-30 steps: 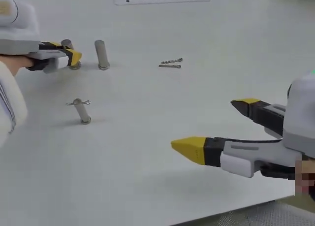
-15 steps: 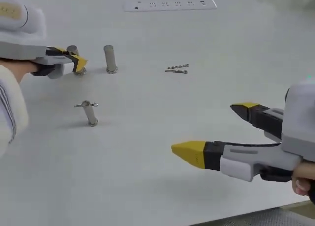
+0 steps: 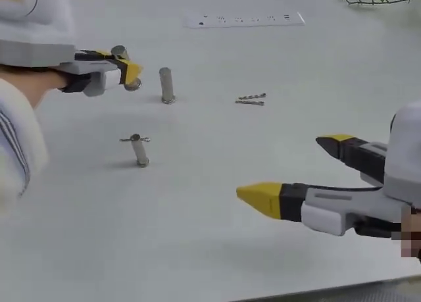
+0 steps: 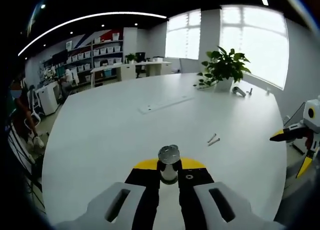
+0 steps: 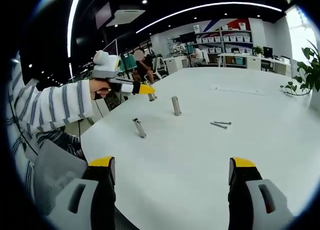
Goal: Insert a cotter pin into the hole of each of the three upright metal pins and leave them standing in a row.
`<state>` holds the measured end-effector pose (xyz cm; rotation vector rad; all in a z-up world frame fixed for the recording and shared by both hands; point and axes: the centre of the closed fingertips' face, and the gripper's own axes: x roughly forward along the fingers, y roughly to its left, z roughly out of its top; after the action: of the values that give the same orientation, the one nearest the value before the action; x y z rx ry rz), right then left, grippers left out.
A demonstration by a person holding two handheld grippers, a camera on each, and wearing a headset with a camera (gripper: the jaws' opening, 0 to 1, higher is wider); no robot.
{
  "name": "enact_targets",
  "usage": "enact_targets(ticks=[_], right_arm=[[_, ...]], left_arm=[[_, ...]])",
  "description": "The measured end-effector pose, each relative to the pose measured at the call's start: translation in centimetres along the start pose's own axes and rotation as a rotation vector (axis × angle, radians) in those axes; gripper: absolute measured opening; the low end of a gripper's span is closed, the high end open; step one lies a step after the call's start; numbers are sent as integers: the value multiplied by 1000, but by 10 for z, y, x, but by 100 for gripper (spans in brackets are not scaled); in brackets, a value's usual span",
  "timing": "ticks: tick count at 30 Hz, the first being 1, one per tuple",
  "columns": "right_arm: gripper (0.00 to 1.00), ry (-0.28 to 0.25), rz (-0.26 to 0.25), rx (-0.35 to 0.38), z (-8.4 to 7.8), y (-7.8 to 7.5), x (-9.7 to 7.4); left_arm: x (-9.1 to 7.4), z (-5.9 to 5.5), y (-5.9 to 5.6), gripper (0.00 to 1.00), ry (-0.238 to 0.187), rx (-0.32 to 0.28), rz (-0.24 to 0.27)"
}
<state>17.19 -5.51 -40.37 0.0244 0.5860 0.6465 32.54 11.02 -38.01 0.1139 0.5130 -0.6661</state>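
Observation:
My left gripper [image 3: 129, 72] [image 4: 169, 174] is shut on a grey metal pin [image 3: 120, 52] [image 4: 168, 155] at the far left, and the pin's base seems just off the table. A second bare pin [image 3: 166, 85] [image 5: 176, 105] stands upright to its right. Nearer me, a third pin [image 3: 139, 151] [image 5: 139, 127] stands with a cotter pin [image 3: 135, 139] through its top. Two loose cotter pins [image 3: 251, 99] [image 4: 213, 139] [image 5: 220, 124] lie side by side mid-table. My right gripper [image 3: 286, 168] [image 5: 172, 166] hovers open and empty at the near right.
A white power strip [image 3: 245, 19] [image 4: 165, 103] lies at the table's far edge. A potted plant [image 4: 225, 69] stands on the far corner. A striped sleeve [image 5: 55, 107] holds the left gripper [image 5: 135, 88]. Bare white tabletop [image 3: 197, 236] lies between the grippers.
The head camera has shifted, moving everything right in the picture. My left gripper, shut on the pin, has risen a little relative to the neighbouring pin. The right gripper has stayed open.

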Motion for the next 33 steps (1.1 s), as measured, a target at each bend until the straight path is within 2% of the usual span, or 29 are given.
enact_targets(ticks=[2,7,8,12,16,20,22,27,29,33], right_arm=[[93,-5,1,-2,1,1,-1],[93,-17,6,-10,4,3,-4],[93,-18,7,-11,4,4,-5],[93,-27,8,-13,5,4,-7],[93,-31,2,-16,5,3,-10],[93,-38,-4,-15,6,0,-12],[93,-37,-6,-12,5,0,-13],[93,-31,-10,-7,1,-2,-15],[93,-30,-13,-4,0,-2,-15],[93,-27,-16,-2,-2,-3,-17]], left_arm=[[-6,2,-10,9,0,16,-7],[-13,1,-26,9,4,-3,-19],[-15,1,-34,9,4,-12,-26],[-19,-1,-50,9,-5,-12,-44],[-22,-5,-70,9,-10,-14,-64],[-23,-9,-91,9,-2,3,-86],[-23,-12,-101,9,6,39,-95],[-21,-21,-126,9,28,44,-136],[-19,-24,-131,9,31,59,-143],[-16,-33,-141,9,49,46,-155]])
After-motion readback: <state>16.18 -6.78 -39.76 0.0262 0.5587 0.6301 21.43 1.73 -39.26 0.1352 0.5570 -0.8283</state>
